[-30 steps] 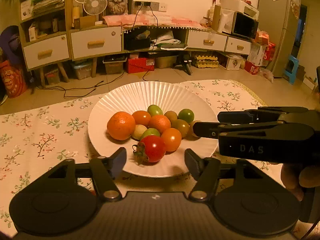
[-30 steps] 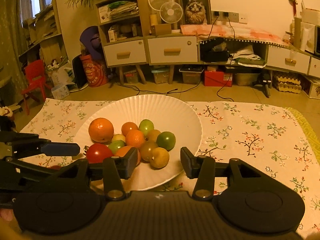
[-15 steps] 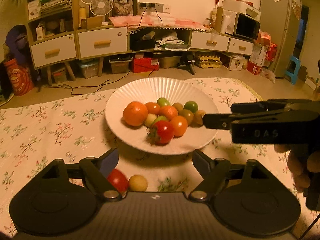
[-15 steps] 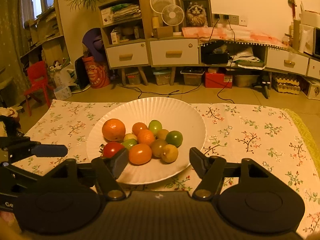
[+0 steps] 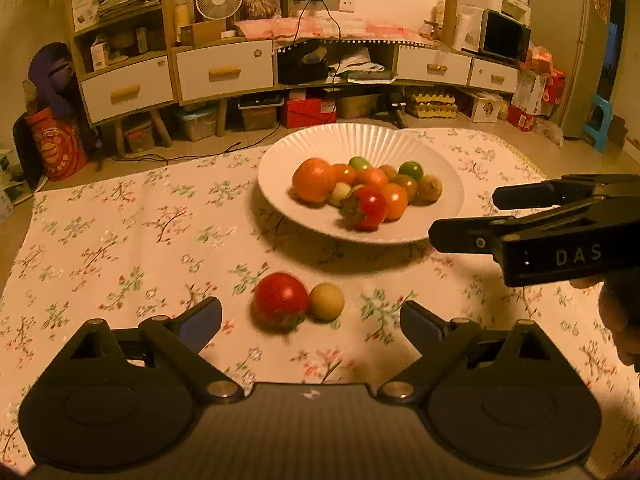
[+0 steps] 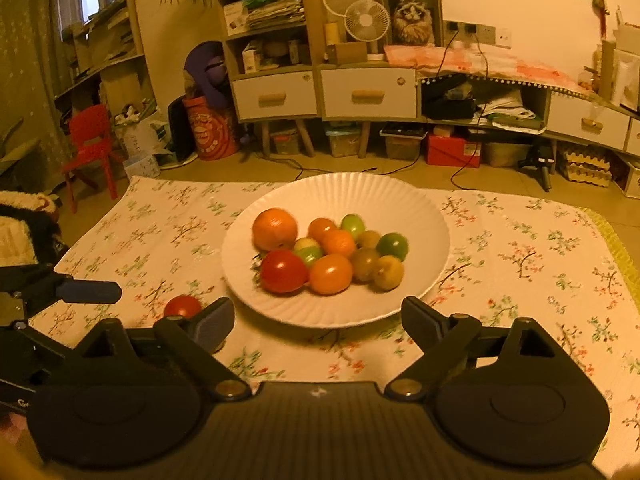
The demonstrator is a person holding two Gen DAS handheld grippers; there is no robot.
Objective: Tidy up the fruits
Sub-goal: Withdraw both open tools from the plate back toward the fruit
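A white fluted plate on the flowered cloth holds a pile of fruit: an orange, a red tomato with a calyx, and several small orange, green and yellow ones. Before the plate, a second red tomato and a small yellow fruit lie side by side on the cloth. My left gripper sits just short of this pair, jaws opening, touching neither. My right gripper faces the plate's near rim, jaws opening with nothing between them. It also shows in the left wrist view, right of the plate.
The flowered cloth covers the surface around the plate. A finger of the left gripper reaches in from the left of the right wrist view, near the loose red tomato. Cabinets, boxes and a red chair stand beyond on the floor.
Both grippers have drawn back from the plate and their jaws have spread wider. The loose red tomato and yellow fruit on the cloth have come into view in front of the left gripper.
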